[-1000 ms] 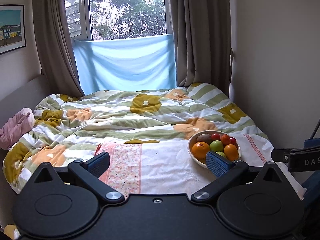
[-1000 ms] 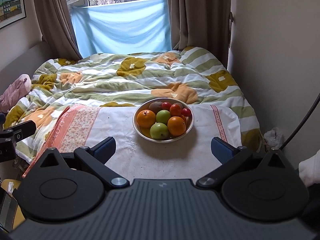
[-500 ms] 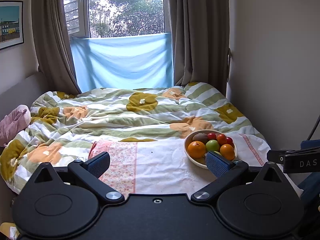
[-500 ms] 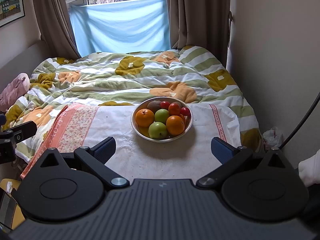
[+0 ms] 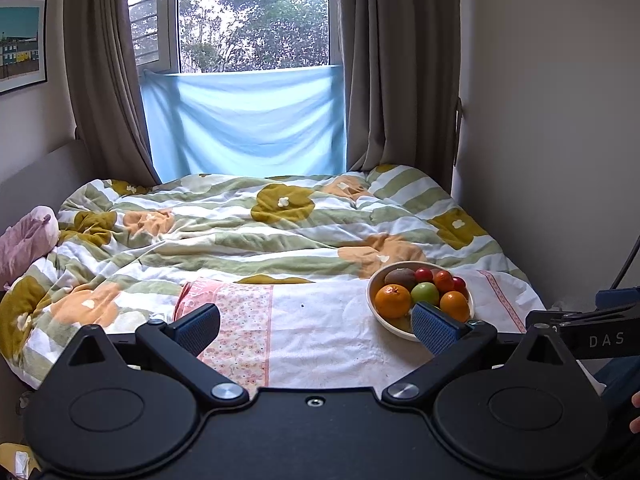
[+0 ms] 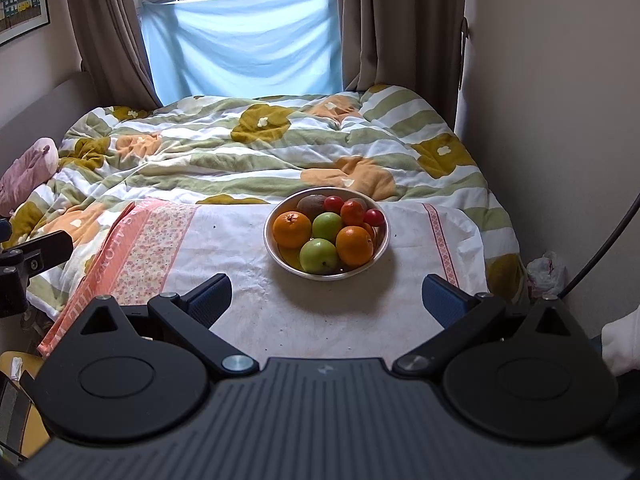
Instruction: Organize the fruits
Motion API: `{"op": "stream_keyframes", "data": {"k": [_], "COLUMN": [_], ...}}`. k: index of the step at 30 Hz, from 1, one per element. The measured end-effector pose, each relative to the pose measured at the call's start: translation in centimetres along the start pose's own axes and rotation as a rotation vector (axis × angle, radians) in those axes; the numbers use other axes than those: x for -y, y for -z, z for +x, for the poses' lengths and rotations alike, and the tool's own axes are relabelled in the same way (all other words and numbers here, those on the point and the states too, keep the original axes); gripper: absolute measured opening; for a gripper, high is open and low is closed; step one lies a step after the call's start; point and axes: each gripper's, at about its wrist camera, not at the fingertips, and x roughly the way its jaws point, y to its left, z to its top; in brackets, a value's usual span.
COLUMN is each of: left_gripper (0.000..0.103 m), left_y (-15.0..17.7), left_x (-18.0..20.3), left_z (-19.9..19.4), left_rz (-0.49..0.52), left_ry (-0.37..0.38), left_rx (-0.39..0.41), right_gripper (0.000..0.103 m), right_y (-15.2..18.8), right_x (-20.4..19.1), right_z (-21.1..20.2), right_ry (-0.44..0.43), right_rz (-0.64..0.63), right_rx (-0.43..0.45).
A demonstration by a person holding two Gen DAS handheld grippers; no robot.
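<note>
A round bowl (image 6: 280,254) of fruit stands on a white cloth (image 6: 240,280) spread over the near end of a bed. It holds two oranges (image 6: 292,229), two green apples (image 6: 319,256), a brown kiwi (image 6: 312,204) and small red fruits (image 6: 352,213). My right gripper (image 6: 326,300) is open and empty, hovering short of the bowl. My left gripper (image 5: 316,326) is open and empty, left of the bowl (image 5: 394,327); its right fingertip (image 5: 434,330) overlaps the bowl's near rim in view.
A striped flowered quilt (image 5: 260,232) covers the bed beyond the cloth. A pink soft item (image 5: 24,240) lies at the left edge. A wall (image 6: 560,120) runs along the right side. Curtains and a window with a blue sheet (image 5: 244,124) stand behind.
Both grippers have drawn back and tilted up slightly; the bowl sits a little lower and farther in each view. Both stay open.
</note>
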Motion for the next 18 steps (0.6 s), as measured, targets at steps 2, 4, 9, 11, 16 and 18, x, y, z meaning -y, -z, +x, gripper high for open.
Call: {"op": "stream_keyframes", "data": {"k": [2,4,9,11,16,18], "left_gripper": [0.103,0.103,0.103,0.103,0.103,0.103], "left_y": [0.04,0.03,0.07,0.07,0.07,0.06], "left_x": [-0.05,-0.10,-0.23,-0.24,-0.17,-0.15], "left_z": [-0.02,-0.01,-0.02,-0.03,-0.12,-0.11], "left_rz": [-0.003,-0.003,-0.008,-0.007,-0.006,-0.006], "left_ry": [0.001,0.001,0.004,0.004,0.006,0.006], "left_rx": [-0.001,0.001,0.002,0.002,0.003,0.002], "right_gripper": [0.103,0.103,0.103,0.103,0.103,0.103], "right_y": [-0.02,-0.03,-0.01,-0.02,-0.03,-0.03], "right_x": [-0.04,-0.06,-0.08,-0.08,-0.06,-0.05], "right_z": [0.00,0.00,-0.02,-0.02,-0.03,-0.02], "right_ry": [0.001,0.002,0.002,0.002,0.002,0.001], "right_rz": [-0.001,-0.002,0.000,0.000,-0.001,-0.001], "right_rx": [0.000,0.001,0.000,0.000,0.001,0.000]}}
